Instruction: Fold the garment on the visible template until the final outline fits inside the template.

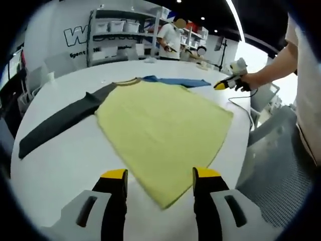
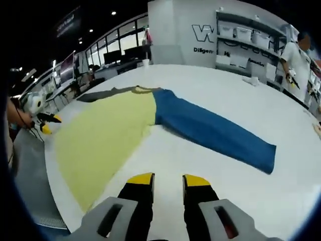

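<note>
The shirt lies flat and spread on the white table, with its dark sleeve and blue sleeve out, so no fold is made yet. Your left gripper and right gripper are both spread and hold nothing.

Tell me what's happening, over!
Left gripper open, right gripper open, both empty. Shirt flat on table, sleeves out, unfolded. Nothing blocking.

Light source: ceiling strip light at 1 o'clock, left gripper view; ceiling spots at 11 o'clock, right gripper view.
Brightness: even, bright; white table slightly washed.
Shadows: faint, soft.
Distortion: strong fisheye bending at edges.
Blur: background shelving soft.
</note>
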A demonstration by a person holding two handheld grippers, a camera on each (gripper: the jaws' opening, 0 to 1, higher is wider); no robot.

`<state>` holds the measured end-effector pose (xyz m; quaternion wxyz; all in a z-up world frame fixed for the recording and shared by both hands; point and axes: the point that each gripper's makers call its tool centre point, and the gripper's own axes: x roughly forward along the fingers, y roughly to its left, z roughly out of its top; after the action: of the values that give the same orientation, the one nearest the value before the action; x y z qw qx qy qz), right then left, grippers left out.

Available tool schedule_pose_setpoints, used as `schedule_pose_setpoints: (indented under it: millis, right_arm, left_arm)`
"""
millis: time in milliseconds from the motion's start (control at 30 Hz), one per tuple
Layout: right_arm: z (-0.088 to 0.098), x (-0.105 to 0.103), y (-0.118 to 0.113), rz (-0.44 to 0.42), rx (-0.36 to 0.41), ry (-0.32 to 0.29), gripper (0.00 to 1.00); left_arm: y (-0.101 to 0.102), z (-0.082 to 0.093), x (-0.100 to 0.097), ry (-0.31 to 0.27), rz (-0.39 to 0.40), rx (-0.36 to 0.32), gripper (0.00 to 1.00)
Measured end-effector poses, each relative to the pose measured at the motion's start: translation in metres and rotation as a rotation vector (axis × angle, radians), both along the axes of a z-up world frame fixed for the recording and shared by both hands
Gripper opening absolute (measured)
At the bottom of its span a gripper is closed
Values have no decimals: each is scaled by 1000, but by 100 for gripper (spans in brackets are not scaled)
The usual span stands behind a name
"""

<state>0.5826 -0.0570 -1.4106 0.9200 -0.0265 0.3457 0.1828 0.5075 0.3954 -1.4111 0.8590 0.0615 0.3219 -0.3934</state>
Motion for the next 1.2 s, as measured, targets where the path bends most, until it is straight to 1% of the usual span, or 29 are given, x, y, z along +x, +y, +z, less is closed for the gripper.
schedule_pose_setpoints:
  millis: [33, 100, 167, 200, 367, 400, 467, 567, 767, 867, 933, 967, 1000, 1067, 1100, 1200]
  right_arm:
    - [0, 3, -5, -27, 14, 0, 17]
    - [1, 14, -27, -87, 5, -11, 16]
    - [1, 18, -37, -141, 25, -7, 16]
    - [1, 22, -47, -167, 12, -12, 16]
    - [3, 37, -87, -302, 25, -25, 16]
    - [4, 41, -95, -337, 37, -30, 16]
    - [4, 43, -104, -358, 29, -29, 16]
    - [1, 48, -123, -414, 29, -15, 16]
    - [2, 51, -141, -505, -3, -2, 15]
    - [-4, 49, -149, -537, -10, 30, 16]
    - [-11, 47, -152, -551, -1, 55, 16]
    - [-12, 47, -153, -555, -12, 60, 16]
    - [-10, 46, -154, -565, -11, 58, 15]
    - [-12, 47, -153, -595, 24, 64, 15]
    - [-12, 47, -155, -596, 14, 64, 15]
    - [-16, 45, -153, -615, 30, 87, 15]
  left_arm:
    - [0, 0, 0, 0, 2, 0, 50]
    - [-2, -2, 0, 1, 4, 0, 50]
    - [-2, -1, 0, 1, 5, 1, 50]
    - [-2, -1, 0, 1, 8, 1, 50]
    - [2, -2, 3, 2, 28, 5, 49]
    - [3, -2, 3, 5, 31, 6, 49]
    - [4, -2, 3, 7, 35, 7, 48]
    - [5, -4, 3, 12, 39, 13, 48]
    - [6, -5, 3, 16, 45, 23, 47]
    - [6, -5, 4, 19, 48, 28, 47]
    - [5, -5, 4, 21, 50, 29, 47]
    - [5, -5, 3, 22, 50, 31, 47]
    - [5, -5, 3, 22, 50, 32, 47]
    - [5, -6, 3, 25, 52, 35, 47]
    - [5, -6, 2, 26, 53, 36, 47]
    - [5, -7, 2, 30, 56, 39, 47]
